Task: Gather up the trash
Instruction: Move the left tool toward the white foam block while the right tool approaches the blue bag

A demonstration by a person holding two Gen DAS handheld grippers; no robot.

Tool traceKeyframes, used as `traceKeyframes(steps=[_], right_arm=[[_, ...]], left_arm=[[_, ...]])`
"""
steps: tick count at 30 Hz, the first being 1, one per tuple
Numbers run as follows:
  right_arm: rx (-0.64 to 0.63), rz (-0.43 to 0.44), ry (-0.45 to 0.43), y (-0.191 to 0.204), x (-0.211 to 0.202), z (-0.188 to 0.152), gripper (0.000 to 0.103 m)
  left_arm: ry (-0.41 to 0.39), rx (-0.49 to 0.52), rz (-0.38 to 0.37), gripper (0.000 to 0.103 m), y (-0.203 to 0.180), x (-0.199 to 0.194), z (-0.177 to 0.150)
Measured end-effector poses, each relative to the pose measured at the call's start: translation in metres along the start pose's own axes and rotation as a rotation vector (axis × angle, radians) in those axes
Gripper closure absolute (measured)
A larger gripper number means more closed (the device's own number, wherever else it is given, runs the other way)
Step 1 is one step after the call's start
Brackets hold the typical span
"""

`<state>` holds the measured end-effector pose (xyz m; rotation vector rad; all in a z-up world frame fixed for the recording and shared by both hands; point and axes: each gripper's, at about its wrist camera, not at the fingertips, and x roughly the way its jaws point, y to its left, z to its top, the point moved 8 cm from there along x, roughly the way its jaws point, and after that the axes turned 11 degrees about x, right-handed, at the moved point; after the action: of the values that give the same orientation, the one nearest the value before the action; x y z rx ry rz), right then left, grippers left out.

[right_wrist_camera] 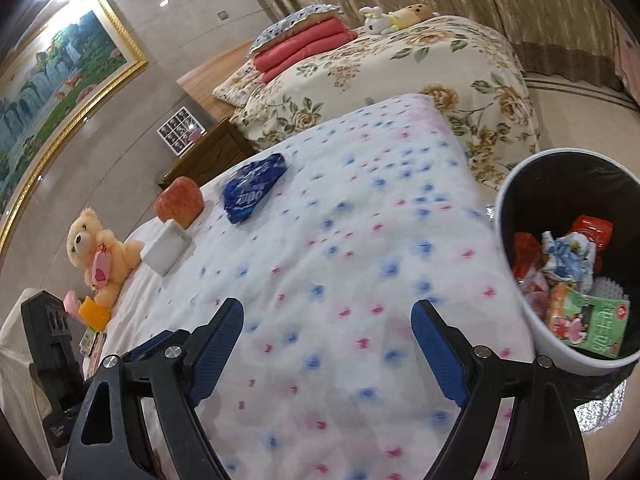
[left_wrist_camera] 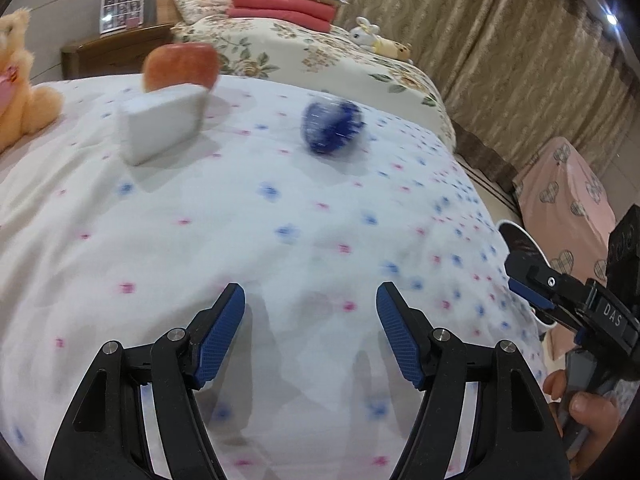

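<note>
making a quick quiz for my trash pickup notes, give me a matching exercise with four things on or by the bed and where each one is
Things:
1. blue wrapper
2. apple
3. teddy bear
4. green packet

Places:
A. inside the white bin
B. directly behind the white block
C. lying alone on the dotted bedspread, in the open
D. at the bedspread's edge, on the far side of the block from the wrapper

Pairs: 1-C, 2-B, 3-D, 4-A
</note>
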<state>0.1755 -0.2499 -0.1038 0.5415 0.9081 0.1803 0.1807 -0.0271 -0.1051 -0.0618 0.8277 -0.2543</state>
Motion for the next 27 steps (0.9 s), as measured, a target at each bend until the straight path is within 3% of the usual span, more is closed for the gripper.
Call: traceKeyframes(steps=[12,27], right_arm=[[-0.051,0.016,0.024,0.040,0.035,-0.005,0.015],[-0.100,0.036,0.039,0.088,0.081,0.002,0.015]], left_arm=[[-0.018,-0.080,0.083,0.032,0.067,-0.009,0.006],[-0.009,-0.069,0.182,0.029,0.126,0.005,0.034]])
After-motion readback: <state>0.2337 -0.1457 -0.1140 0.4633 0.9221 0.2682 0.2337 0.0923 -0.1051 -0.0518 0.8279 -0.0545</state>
